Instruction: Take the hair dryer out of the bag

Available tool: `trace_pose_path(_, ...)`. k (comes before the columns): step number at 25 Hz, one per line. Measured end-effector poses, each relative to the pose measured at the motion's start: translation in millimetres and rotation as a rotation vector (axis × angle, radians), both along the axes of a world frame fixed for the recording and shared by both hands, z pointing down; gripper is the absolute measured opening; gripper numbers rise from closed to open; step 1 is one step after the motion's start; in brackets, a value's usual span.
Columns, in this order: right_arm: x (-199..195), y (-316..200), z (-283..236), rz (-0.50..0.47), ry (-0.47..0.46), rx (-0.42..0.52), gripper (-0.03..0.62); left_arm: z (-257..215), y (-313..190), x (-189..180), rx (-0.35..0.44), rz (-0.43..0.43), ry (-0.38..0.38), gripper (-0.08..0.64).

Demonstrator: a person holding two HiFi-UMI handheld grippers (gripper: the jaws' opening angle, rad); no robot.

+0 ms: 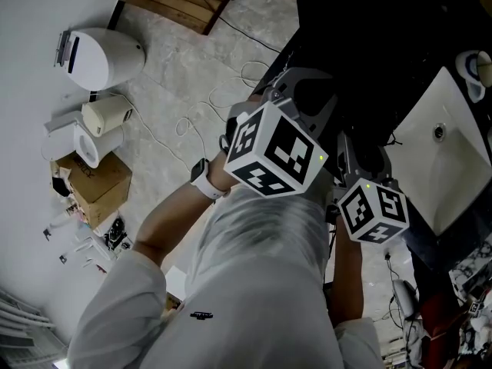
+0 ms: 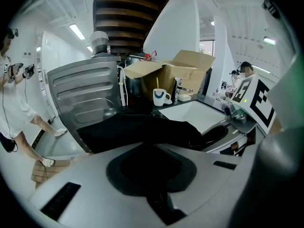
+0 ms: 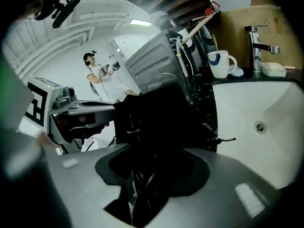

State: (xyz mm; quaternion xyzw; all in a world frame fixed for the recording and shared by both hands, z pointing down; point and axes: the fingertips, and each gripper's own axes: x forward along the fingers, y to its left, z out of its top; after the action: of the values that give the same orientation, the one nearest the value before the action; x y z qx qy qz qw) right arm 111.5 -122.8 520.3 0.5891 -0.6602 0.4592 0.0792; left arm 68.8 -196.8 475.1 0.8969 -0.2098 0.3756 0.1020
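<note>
The hair dryer [image 3: 142,194] sits low centre in the right gripper view: a glossy black lump w/ cord-like strands. It's very dark there, so I go by shape only. The right gripper [image 3: 149,175] has its jaws spread wide and grasps that lump, which fills the gap between them. Just above it rises the black bag [image 3: 156,113], cloth bunched, taking up the middle of the frame.

In the left gripper view the left gripper [image 2: 154,175] has its jaws clenched, w/ only a thin dark slit between them. The same bag [image 2: 137,129] lies spread just beyond them across the centre. I can't tell if any cloth is pinched.

Right of the bag is a white sink [image 3: 266,108]. A tap [image 3: 256,46] and a white mug [image 3: 219,63] stand behind it, upper right. A ribbed steel panel [image 2: 83,91] stands tilted behind the bag, at left in the left gripper view. An open cardboard box [image 2: 180,72] is at upper centre, behind the mug [image 2: 160,97].

From the head view the sink [image 1: 442,160] is at the right edge, beside a dark counter. The wearer's forearm carries a watch [image 1: 204,177] near the middle. In the bkgd, another person [image 3: 97,75] in white stands well apart, arms raised.
</note>
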Motion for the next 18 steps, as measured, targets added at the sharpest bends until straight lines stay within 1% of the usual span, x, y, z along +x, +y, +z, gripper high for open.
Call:
trace_pose_path(10, 20, 28, -3, -0.011, 0.009, 0.002, 0.202, -8, 3, 2, 0.019, -0.007, -0.015, 0.025)
trace_pose_path(13, 25, 38, -4, -0.027, -0.003, 0.010, 0.201, -9, 1, 1, 0.031, -0.019, -0.028, 0.023)
trace_pose_path(18, 21, 57, -6, -0.063, -0.033, 0.010, 0.201, -8, -4, -8, 0.035, -0.029, -0.049, 0.025)
